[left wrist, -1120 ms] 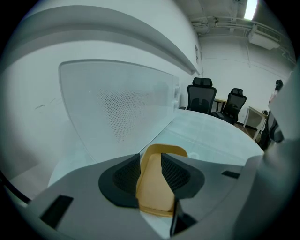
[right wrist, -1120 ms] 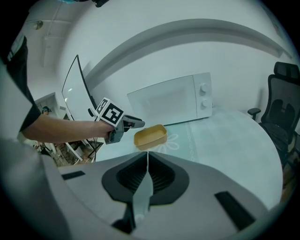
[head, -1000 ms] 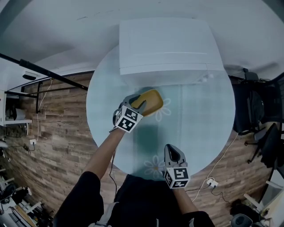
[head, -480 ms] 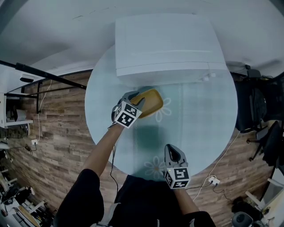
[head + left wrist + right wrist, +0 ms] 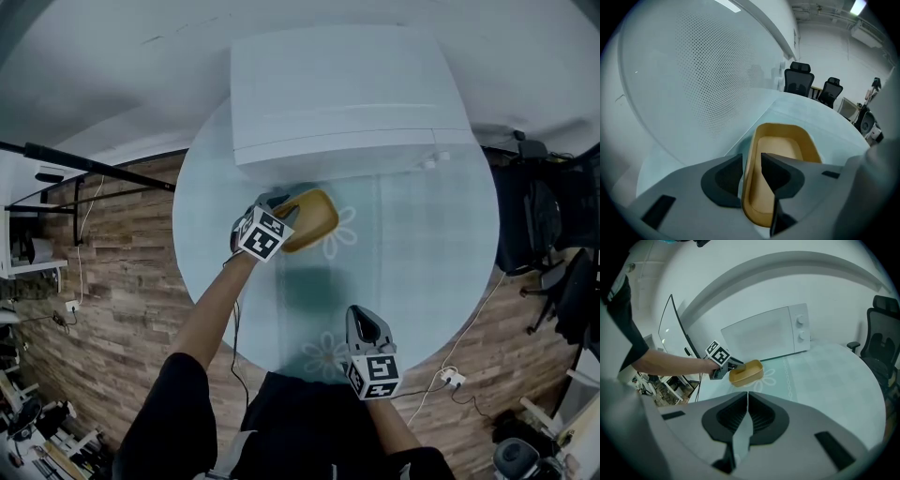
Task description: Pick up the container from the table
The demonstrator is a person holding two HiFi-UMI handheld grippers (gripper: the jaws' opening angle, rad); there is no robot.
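A shallow yellow container (image 5: pixel 307 218) hangs above the round pale table (image 5: pixel 422 272), in front of the white microwave (image 5: pixel 342 89). My left gripper (image 5: pixel 277 214) is shut on the container's left rim; in the left gripper view the rim of the container (image 5: pixel 785 150) runs between the two dark pads (image 5: pixel 776 171), one inside, one outside. In the right gripper view the container (image 5: pixel 746 372) shows lifted off the tabletop, with the left gripper (image 5: pixel 723 365) on it. My right gripper (image 5: pixel 364 330) sits near the table's front edge, jaws shut and empty.
The microwave (image 5: pixel 768 336) fills the back of the table. Flower prints mark the tabletop (image 5: pixel 328 352). Black office chairs (image 5: pixel 800 82) stand beyond the table, and another chair (image 5: pixel 883 333) is at the right. A cable and socket (image 5: pixel 448 382) lie on the wooden floor.
The left gripper has carried the container slightly left and toward the microwave over the last second. The right gripper has stayed in place.
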